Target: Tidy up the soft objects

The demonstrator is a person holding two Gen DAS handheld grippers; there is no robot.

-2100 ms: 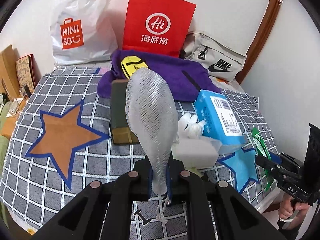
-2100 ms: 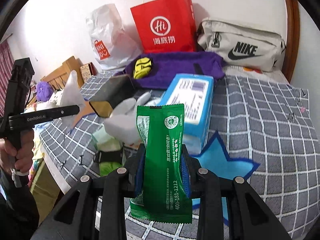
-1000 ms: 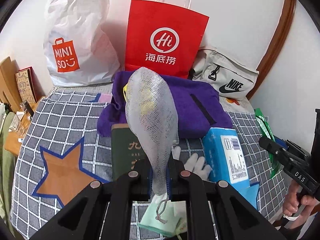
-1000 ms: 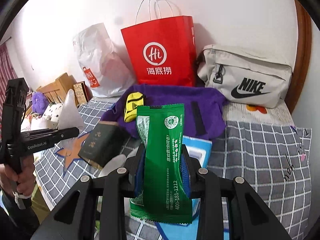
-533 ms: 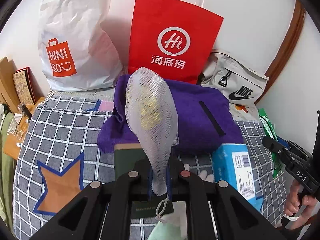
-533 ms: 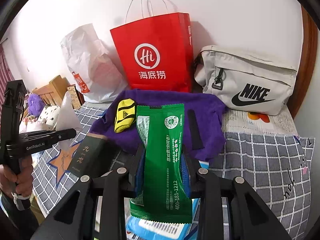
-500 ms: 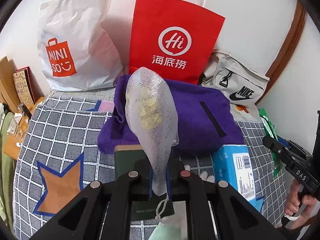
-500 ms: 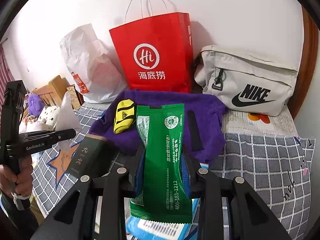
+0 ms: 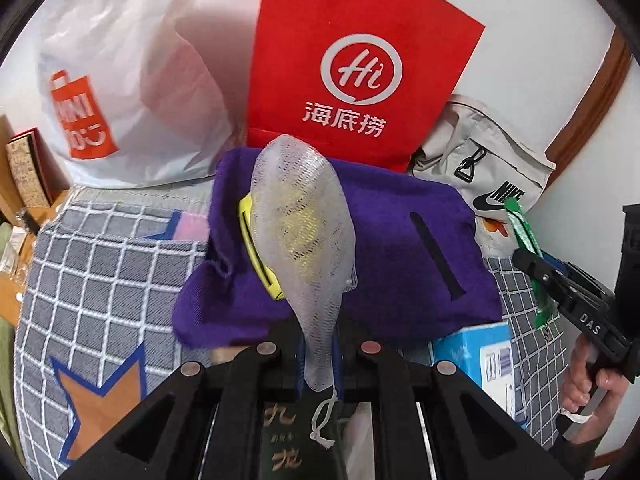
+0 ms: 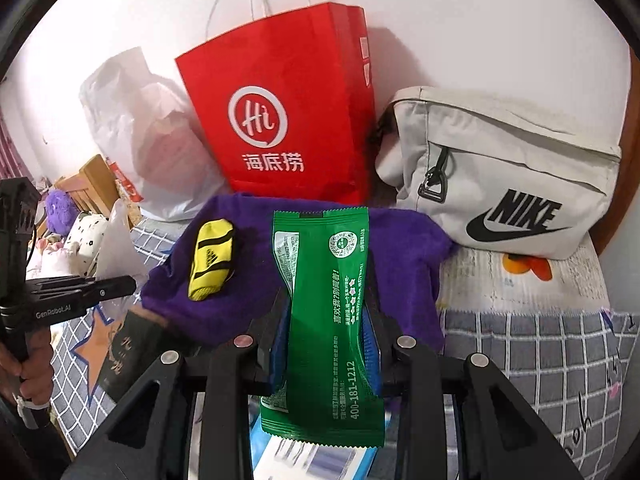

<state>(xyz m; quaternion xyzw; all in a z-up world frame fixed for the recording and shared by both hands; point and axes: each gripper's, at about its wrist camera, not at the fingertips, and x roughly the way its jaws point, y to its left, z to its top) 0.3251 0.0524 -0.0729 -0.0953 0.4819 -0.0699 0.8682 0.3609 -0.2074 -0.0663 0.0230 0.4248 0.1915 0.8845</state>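
My left gripper is shut on a white mesh pouch, held upright above the bed. My right gripper is shut on a green snack packet, also upright. Ahead lies a purple towel with a yellow pouch on it. Behind it stand a red Hi paper bag, a white Miniso plastic bag and a grey Nike bag. The right gripper with its green packet also shows at the right of the left wrist view.
A dark green book and a blue tissue pack lie on the checked bedspread below the grippers. A wooden headboard and plush toys are at the left. A white wall and a wooden frame close the back right.
Both grippers have moved forward toward the bags at the wall, still holding the mesh pouch and the green packet. The purple towel and the bags now look closer.
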